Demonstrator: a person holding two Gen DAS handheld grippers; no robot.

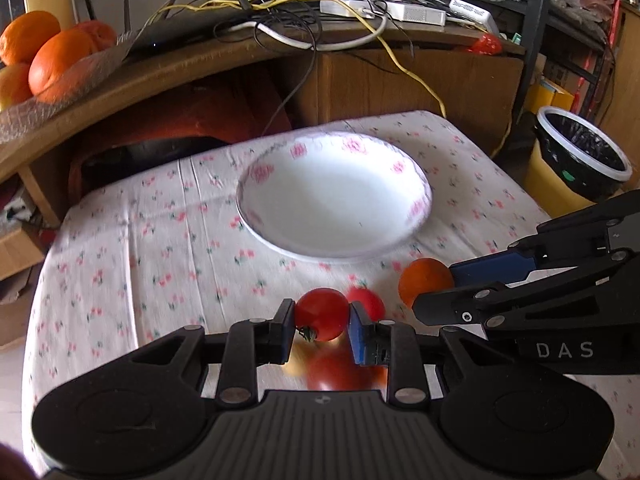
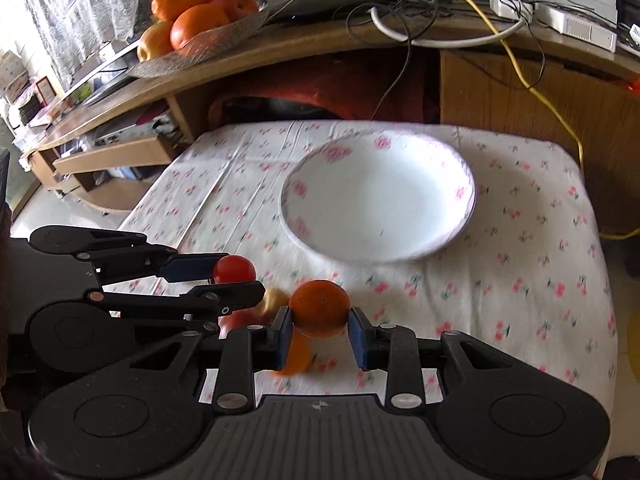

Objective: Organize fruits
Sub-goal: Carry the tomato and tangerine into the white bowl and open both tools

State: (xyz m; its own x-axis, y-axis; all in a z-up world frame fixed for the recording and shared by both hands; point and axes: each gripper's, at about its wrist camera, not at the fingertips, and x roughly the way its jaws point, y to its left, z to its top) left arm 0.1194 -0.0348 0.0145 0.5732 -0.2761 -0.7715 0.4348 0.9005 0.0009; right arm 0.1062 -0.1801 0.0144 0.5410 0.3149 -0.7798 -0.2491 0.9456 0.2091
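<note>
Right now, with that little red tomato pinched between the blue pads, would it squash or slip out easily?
Probably neither, if held gently. The tomato looks round, smooth and glossy, so it could slip from the left hand-held gripper if the pinch loosens. Its thin skin would likely split under a hard squeeze. Dropped on the tablecloth, it would probably roll.
</note>
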